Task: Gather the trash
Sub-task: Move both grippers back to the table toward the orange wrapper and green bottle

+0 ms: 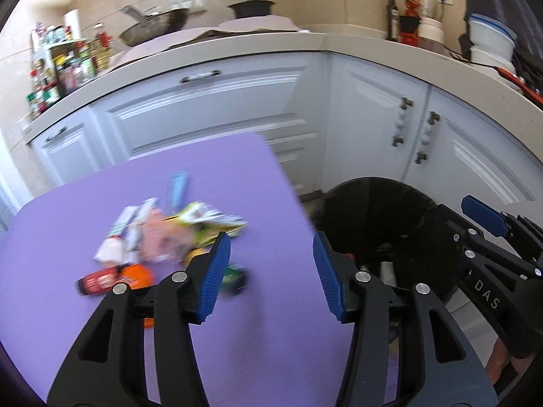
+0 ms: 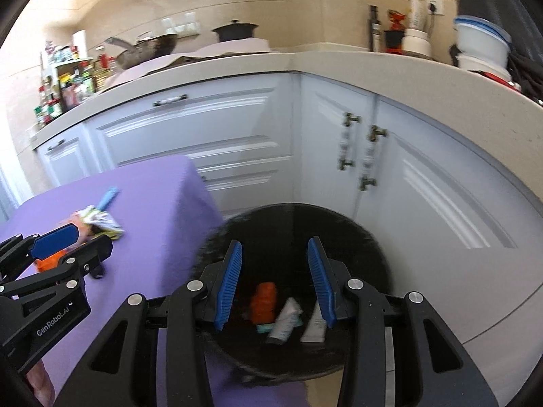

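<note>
A pile of wrappers and packets (image 1: 163, 237) lies on the purple table (image 1: 237, 183), blurred. My left gripper (image 1: 271, 271) is open and empty, above the table's near right part, just right of the pile. A black bin (image 2: 356, 237) stands right of the table. My right gripper (image 2: 275, 281) is open and empty, directly over the bin. Inside the bin lie an orange packet (image 2: 264, 302) and two white tubes (image 2: 286, 318). The right gripper also shows in the left wrist view (image 1: 485, 217), the left gripper in the right wrist view (image 2: 57, 247).
White cabinets (image 1: 217, 118) with metal handles stand behind the table and bin. The beige countertop (image 1: 305, 44) holds pans, spice jars, bottles and bowls. A blue packet (image 2: 108, 198) lies apart from the pile, farther back on the table.
</note>
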